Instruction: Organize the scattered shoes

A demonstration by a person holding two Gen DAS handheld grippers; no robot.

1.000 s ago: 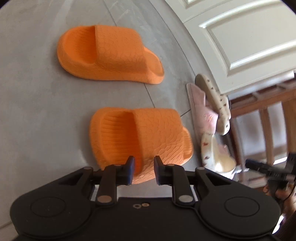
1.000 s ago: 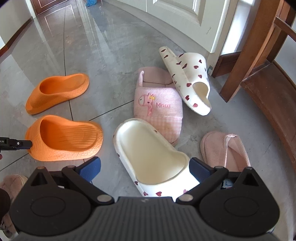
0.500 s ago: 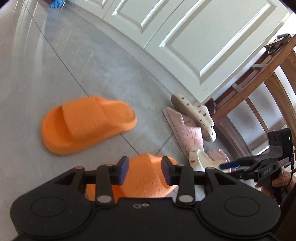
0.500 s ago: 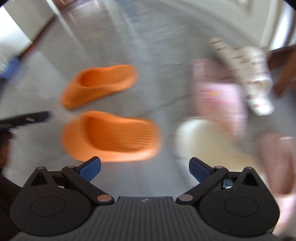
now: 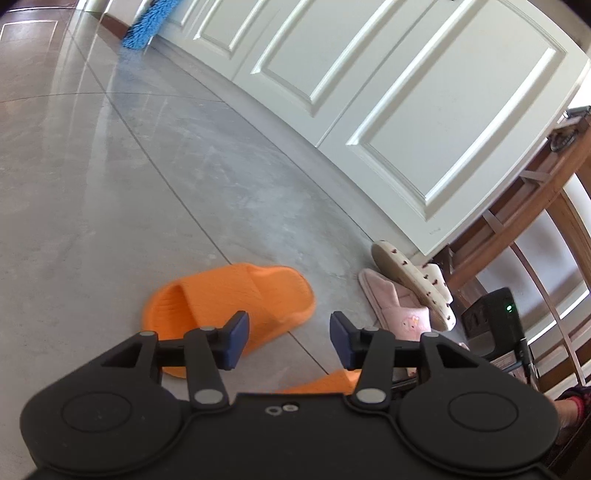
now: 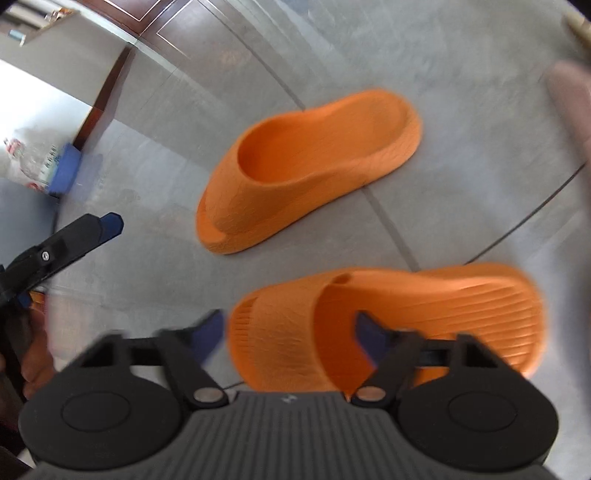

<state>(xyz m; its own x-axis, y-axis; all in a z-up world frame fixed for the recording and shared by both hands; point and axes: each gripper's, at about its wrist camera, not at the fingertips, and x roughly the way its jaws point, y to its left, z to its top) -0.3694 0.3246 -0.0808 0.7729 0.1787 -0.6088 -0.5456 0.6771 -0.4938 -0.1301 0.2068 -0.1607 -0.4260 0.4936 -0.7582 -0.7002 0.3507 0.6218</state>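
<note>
Two orange slides lie on the grey tile floor. In the right wrist view the near orange slide [image 6: 388, 321] sits between the fingers of my open right gripper [image 6: 291, 332], its strap between the jaws; the far orange slide [image 6: 310, 170] lies beyond it. My left gripper [image 5: 288, 339] is open and empty, raised above the far orange slide [image 5: 229, 306]; a sliver of the near slide [image 5: 321, 382] shows under it. The left gripper also shows at the left edge of the right wrist view [image 6: 74, 240].
A pink slipper [image 5: 399, 310] and a white heart-print slide [image 5: 413, 280] lie by the white doors [image 5: 424, 129]. A wooden chair [image 5: 535, 221] stands at right. A blue mop [image 5: 142, 31] leans far back. A blue and white package [image 6: 40, 162] sits at left.
The left gripper lifted, tilted up and opened wider. The right gripper swung left from the white slide over to the near orange slide and narrowed around its strap.
</note>
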